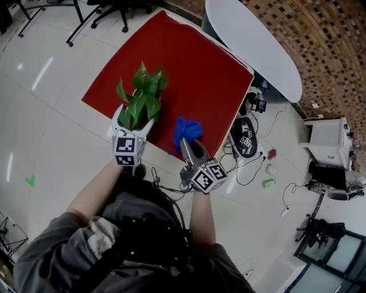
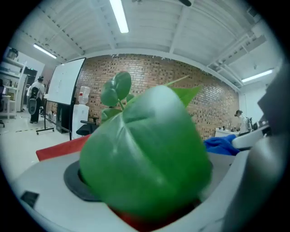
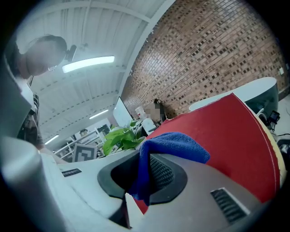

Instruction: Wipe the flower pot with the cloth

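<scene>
A green leafy plant (image 1: 142,97) stands at the near edge of the red tabletop (image 1: 194,74). Its leaves hide the flower pot. My left gripper (image 1: 132,121) has its white jaws on either side of the plant's base, closed round the pot. In the left gripper view a big leaf (image 2: 145,158) fills the gap of the left gripper (image 2: 149,190). My right gripper (image 1: 189,143) sits just right of the plant, shut on a bunched blue cloth (image 1: 187,129). In the right gripper view the cloth (image 3: 174,145) hangs from the right gripper (image 3: 145,176), with the plant (image 3: 120,138) to its left.
A white oval table (image 1: 257,46) stands beyond the red one. Cables and a dark device (image 1: 246,137) lie on the floor at the right, near a white box (image 1: 326,137). Chair legs (image 1: 108,11) show at the top left. Pale tiled floor (image 1: 46,114) lies to the left.
</scene>
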Demonstrator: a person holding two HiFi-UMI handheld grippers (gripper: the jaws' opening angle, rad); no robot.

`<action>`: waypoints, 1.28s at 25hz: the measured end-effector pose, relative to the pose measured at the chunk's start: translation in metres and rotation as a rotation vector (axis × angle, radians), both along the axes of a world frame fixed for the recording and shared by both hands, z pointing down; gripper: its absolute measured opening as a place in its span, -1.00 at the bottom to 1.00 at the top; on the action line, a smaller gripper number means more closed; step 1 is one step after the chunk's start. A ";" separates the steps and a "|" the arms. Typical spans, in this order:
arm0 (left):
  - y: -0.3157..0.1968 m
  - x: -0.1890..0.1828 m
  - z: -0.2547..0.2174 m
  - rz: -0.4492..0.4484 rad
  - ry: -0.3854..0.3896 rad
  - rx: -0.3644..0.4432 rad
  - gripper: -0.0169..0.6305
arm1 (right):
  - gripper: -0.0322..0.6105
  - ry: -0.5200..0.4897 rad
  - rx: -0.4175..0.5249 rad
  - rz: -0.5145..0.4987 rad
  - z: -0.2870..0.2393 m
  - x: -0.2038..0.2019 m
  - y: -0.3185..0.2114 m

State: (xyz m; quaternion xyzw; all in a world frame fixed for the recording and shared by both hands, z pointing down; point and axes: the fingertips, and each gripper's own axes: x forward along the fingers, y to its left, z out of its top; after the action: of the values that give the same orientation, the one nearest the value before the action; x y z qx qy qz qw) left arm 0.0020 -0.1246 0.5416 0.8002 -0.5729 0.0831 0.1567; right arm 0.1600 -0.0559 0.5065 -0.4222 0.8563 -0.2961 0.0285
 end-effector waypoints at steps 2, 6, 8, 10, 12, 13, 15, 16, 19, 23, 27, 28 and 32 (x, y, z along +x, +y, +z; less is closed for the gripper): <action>-0.008 0.003 0.006 -0.006 -0.006 -0.021 0.56 | -0.74 0.000 0.001 0.008 0.000 0.004 0.003; -0.014 0.006 0.018 0.004 -0.061 -0.028 0.56 | -0.74 0.004 0.001 0.026 0.002 0.012 0.007; -0.018 0.003 0.017 -0.013 -0.075 -0.022 0.56 | -0.74 0.008 -0.001 0.033 0.002 0.014 0.008; -0.024 0.002 0.014 -0.011 -0.100 -0.007 0.56 | -0.74 0.009 -0.006 0.036 0.003 0.015 0.006; -0.033 0.001 0.010 -0.005 -0.128 0.005 0.56 | -0.74 0.015 -0.010 0.033 0.003 0.013 0.001; -0.036 0.000 0.009 -0.004 -0.142 0.009 0.56 | -0.74 0.018 -0.013 0.030 0.003 0.012 -0.003; -0.041 -0.002 0.009 0.002 -0.164 0.014 0.56 | -0.74 0.020 -0.017 0.024 0.004 0.009 -0.009; -0.042 -0.001 0.010 0.012 -0.173 0.017 0.53 | -0.74 0.020 -0.018 0.023 0.006 0.008 -0.011; -0.042 0.000 0.014 0.052 -0.183 0.024 0.37 | -0.74 0.020 -0.018 0.016 0.011 0.003 -0.018; -0.046 -0.001 0.013 0.135 -0.190 0.026 0.36 | -0.74 0.029 -0.012 -0.014 0.010 -0.009 -0.034; -0.048 -0.005 0.013 0.278 -0.194 0.030 0.35 | -0.74 0.049 0.002 -0.065 0.008 -0.022 -0.059; -0.048 -0.006 0.014 0.318 -0.198 0.033 0.35 | -0.74 0.058 0.005 -0.079 0.009 -0.025 -0.067; -0.048 -0.004 0.016 0.454 -0.210 0.044 0.35 | -0.74 0.083 0.022 -0.144 0.013 -0.036 -0.102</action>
State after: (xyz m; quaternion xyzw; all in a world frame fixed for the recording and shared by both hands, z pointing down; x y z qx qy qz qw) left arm -0.0021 -0.1723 0.5577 0.8986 -0.3933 0.1864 0.0560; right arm 0.1244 -0.1581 0.5192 -0.3710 0.8881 -0.2704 -0.0237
